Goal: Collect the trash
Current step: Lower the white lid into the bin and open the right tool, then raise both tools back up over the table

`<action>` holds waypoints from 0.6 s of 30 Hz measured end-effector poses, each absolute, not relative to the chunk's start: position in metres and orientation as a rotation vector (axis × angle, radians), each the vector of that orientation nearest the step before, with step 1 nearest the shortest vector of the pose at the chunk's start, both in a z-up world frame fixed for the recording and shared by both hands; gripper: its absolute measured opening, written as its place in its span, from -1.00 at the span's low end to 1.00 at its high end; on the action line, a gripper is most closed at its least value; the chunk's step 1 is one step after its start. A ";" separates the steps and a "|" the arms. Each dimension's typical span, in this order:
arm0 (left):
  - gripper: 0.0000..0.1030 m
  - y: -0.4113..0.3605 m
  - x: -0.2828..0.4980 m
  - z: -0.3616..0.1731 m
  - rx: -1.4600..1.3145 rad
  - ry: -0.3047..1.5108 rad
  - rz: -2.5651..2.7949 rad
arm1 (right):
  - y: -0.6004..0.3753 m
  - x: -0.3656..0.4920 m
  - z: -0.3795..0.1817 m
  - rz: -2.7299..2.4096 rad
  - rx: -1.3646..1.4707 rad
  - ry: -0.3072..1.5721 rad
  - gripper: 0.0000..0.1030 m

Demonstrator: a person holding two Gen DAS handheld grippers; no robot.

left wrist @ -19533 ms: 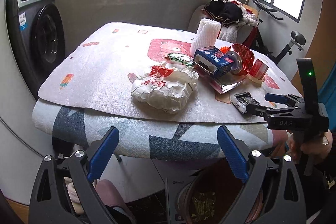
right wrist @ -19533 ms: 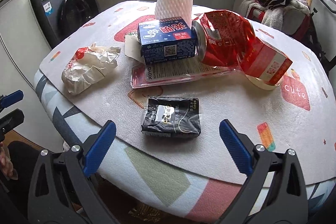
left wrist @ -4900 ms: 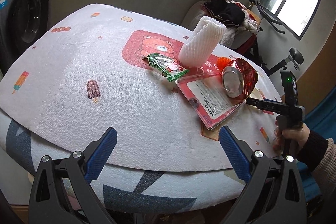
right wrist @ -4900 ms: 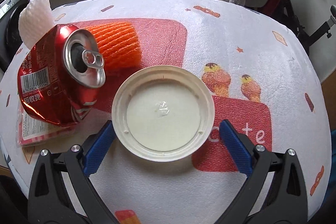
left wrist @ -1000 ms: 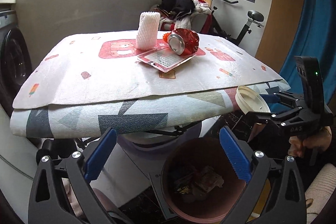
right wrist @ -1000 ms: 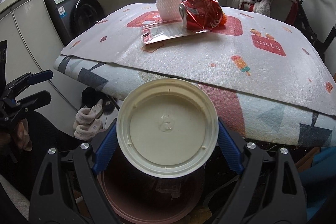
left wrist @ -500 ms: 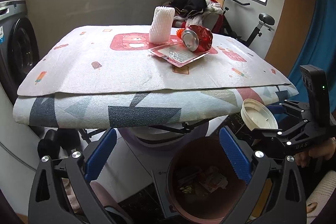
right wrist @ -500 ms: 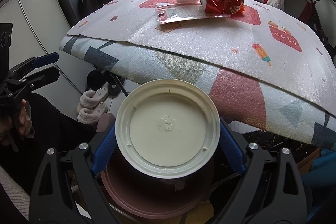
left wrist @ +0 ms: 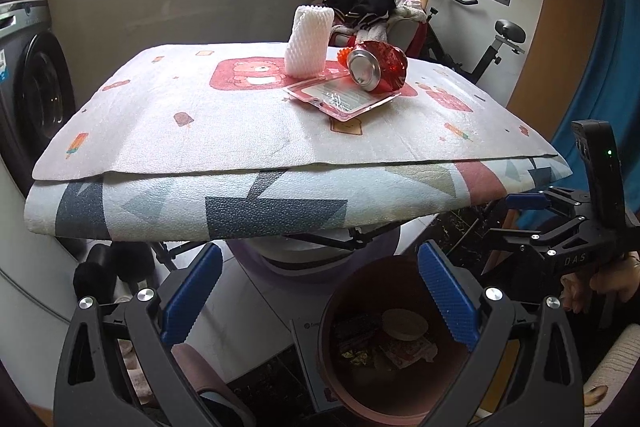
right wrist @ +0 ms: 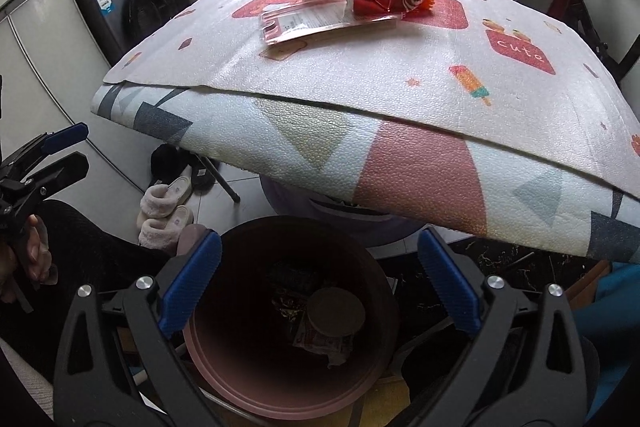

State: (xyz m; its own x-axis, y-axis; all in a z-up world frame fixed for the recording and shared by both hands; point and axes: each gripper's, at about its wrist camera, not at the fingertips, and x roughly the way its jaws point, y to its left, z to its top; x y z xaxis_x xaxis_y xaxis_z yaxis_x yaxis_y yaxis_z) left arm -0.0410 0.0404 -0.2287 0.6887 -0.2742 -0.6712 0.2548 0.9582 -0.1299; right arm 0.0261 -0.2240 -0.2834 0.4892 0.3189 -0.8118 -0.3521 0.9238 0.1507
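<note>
Now lid point(right wrist: 336, 311) below right gripper point(right wrist: 320, 279)

Table mat point(left wrist: 224, 131): pebbled foam, matt, printed. White fruit sleeve point(left wrist: 308, 39): foam net, soft-looking. Crushed can point(left wrist: 378, 65): glossy red metal, bare silvery end. Flat packet point(left wrist: 344, 99): shiny clear plastic over printed paper. Bin point(right wrist: 208, 359): smooth pinkish-brown plastic. Gripper pads point(right wrist: 192, 283): blue, finely ribbed; frames matt black.
</note>
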 end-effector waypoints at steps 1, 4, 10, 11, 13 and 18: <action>0.86 0.041 -0.041 -0.229 -0.028 0.757 -0.293 | -0.224 0.026 -0.283 0.406 -0.035 0.978 0.88; 0.86 0.042 -0.040 -0.230 -0.029 0.760 -0.286 | -0.225 0.026 -0.284 0.397 -0.035 0.979 0.88; 0.86 0.040 -0.041 -0.231 -0.016 0.768 -0.277 | -0.228 0.027 -0.284 0.374 -0.033 0.974 0.88; 0.86 0.039 -0.041 -0.231 -0.014 0.769 -0.276 | -0.229 0.027 -0.284 0.370 -0.029 0.974 0.88; 0.86 0.038 -0.040 -0.232 -0.010 0.772 -0.275 | -0.231 0.028 -0.284 0.358 -0.024 0.970 0.88; 0.86 0.037 -0.041 -0.230 0.002 0.766 -0.254 | -0.237 0.029 -0.281 0.340 -0.003 0.946 0.88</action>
